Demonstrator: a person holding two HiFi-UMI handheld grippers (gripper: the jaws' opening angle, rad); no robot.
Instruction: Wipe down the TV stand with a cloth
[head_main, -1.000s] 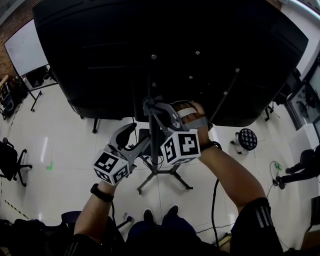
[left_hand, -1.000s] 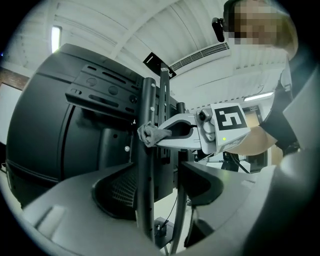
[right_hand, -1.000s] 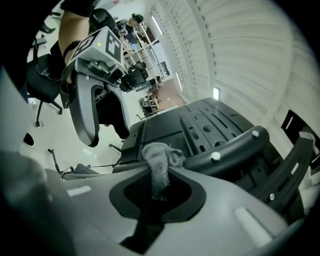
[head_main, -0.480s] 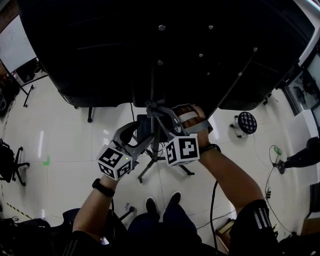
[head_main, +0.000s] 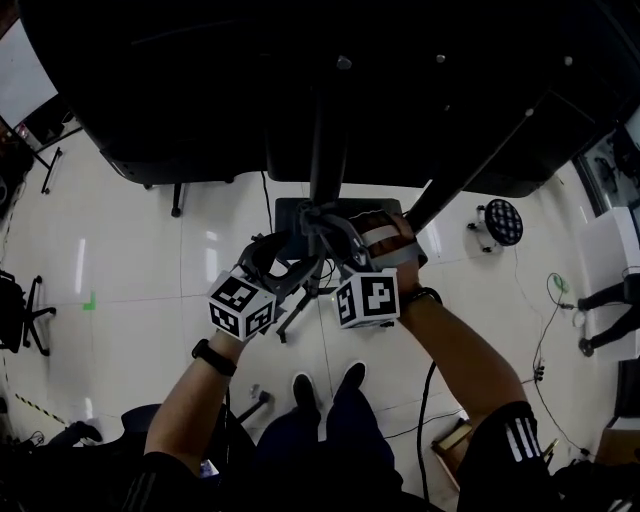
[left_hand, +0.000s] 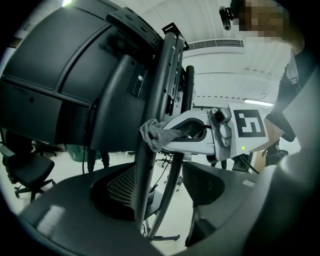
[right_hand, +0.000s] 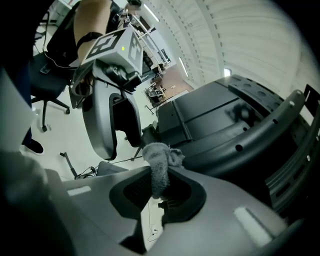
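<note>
The black back of a TV (head_main: 300, 90) fills the top of the head view, over a pale tiled floor (head_main: 130, 270). Below it the dark upright of the TV stand (head_main: 327, 150) runs down towards the person, with a slanted strut (head_main: 470, 160) off to its right. Both tools meet at that upright, just under the screen. The left gripper (head_main: 285, 262) is released: its jaws stand apart, with the stand's bars running up between them (its own view shows no pad pressed against either bar). The right gripper (right_hand: 160, 182) comes in from the other side, clenched on a small grey cloth (right_hand: 159, 156). The bunched end of the cloth pokes out past the jaw tips and lies against the upright's edge.
</note>
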